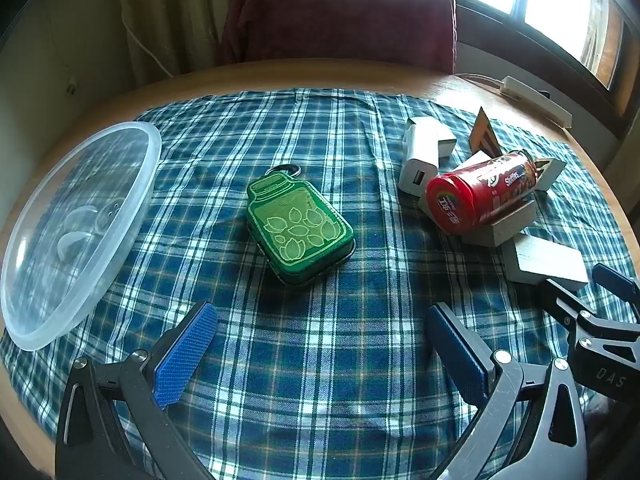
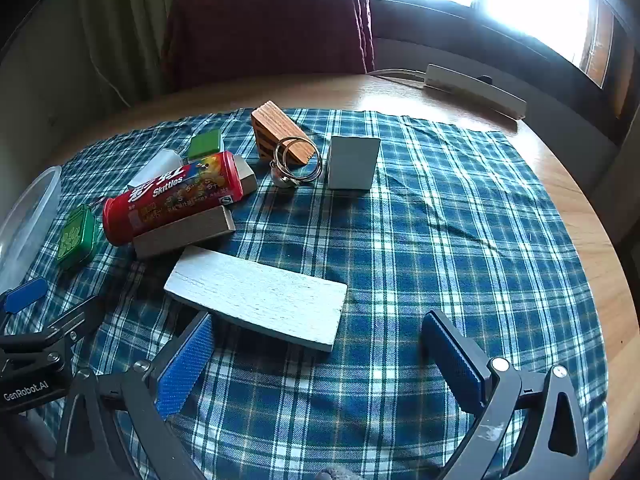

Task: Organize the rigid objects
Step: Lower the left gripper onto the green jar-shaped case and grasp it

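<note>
- My left tool [image 1: 320,344] gapes empty, aimed at green tin [image 1: 300,224] mid-frame, probably bound for clear tub [image 1: 76,232] left.
- My right tool [image 2: 316,348] gapes empty over white block [image 2: 260,296], likely next pick.

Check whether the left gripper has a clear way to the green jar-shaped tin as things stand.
Probably yes. The left gripper is open, its jaws spread wide, and the green jar-shaped tin lies flat straight ahead on the plaid cloth. Only bare cloth lies between them; the clear plastic lid sits off to the side.
</note>
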`<act>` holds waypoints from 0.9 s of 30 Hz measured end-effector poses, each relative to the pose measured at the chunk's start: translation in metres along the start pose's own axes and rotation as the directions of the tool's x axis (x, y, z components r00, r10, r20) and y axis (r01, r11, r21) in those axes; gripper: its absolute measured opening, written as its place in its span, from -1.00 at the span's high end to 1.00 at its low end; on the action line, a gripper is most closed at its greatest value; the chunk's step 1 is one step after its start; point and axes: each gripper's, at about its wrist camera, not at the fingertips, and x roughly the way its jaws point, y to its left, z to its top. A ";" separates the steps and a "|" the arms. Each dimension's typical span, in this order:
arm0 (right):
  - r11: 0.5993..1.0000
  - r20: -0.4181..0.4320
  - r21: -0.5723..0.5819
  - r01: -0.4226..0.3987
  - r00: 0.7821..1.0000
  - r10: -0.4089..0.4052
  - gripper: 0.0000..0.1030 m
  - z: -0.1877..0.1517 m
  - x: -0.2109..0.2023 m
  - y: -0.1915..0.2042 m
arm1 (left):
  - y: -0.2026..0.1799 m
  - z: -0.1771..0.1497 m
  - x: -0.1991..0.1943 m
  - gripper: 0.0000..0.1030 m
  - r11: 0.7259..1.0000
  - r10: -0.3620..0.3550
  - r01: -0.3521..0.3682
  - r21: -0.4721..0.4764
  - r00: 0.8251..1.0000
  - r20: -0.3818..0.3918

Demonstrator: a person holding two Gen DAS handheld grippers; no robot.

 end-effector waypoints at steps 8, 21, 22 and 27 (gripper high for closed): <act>1.000 -0.001 0.001 -0.002 1.000 0.002 -1.00 0.000 0.000 0.000 | -0.003 -0.002 0.001 -1.00 1.000 0.001 -0.001 0.001 1.000 0.000; 1.000 -0.001 0.001 -0.001 1.000 0.001 -1.00 0.000 0.000 0.000 | 0.007 0.001 0.004 -1.00 0.996 -0.056 0.055 -0.069 0.998 -0.010; 1.000 -0.001 0.001 -0.001 1.000 0.001 -1.00 0.000 0.000 0.000 | 0.012 0.003 0.002 -1.00 0.996 -0.051 0.051 -0.072 0.999 -0.008; 1.000 -0.001 0.001 -0.001 1.000 0.001 -1.00 0.000 0.000 0.000 | 0.023 0.011 0.006 -1.00 0.992 -0.030 0.029 -0.123 0.999 -0.009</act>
